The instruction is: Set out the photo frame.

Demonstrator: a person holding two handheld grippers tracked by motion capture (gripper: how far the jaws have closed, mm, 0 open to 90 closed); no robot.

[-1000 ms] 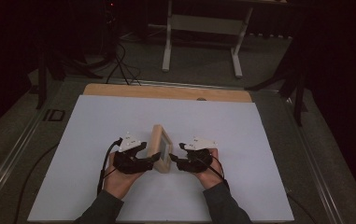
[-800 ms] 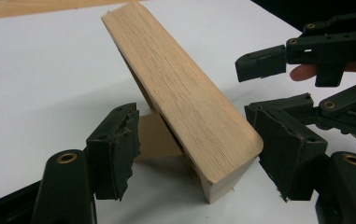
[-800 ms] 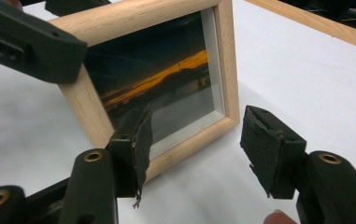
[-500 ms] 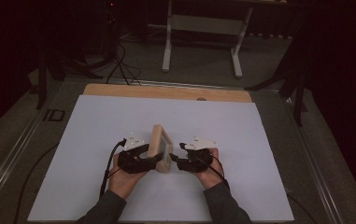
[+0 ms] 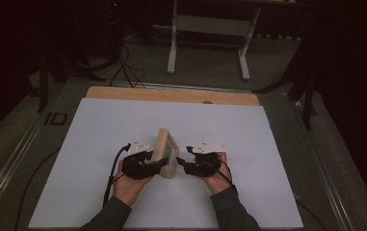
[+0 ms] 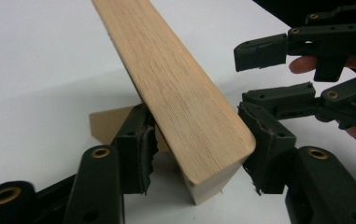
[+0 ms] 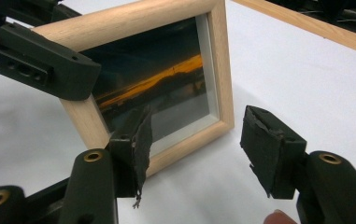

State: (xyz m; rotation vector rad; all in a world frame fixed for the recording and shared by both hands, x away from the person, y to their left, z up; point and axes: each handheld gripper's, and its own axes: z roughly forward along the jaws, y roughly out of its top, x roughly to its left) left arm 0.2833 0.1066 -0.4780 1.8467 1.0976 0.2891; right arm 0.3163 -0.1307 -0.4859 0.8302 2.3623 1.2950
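My left hand-held gripper (image 6: 199,154) has just closed onto the picture frame (image 6: 180,98); right hand-held gripper (image 7: 194,144) released. I'd squeeze evenly, keeping it upright near the surface's (image 5: 268,144) front edge.

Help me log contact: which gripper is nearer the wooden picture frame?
Left. The left gripper straddles the picture frame's edge; the right gripper hangs open just before its glass.

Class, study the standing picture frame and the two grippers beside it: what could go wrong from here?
1. The picture frame stands on edge; the left gripper, whose jaws have just been closing around its wooden side, could tip it if it pushes unevenly.
2. The right gripper is open near the glass; a careless jaw might scratch it.
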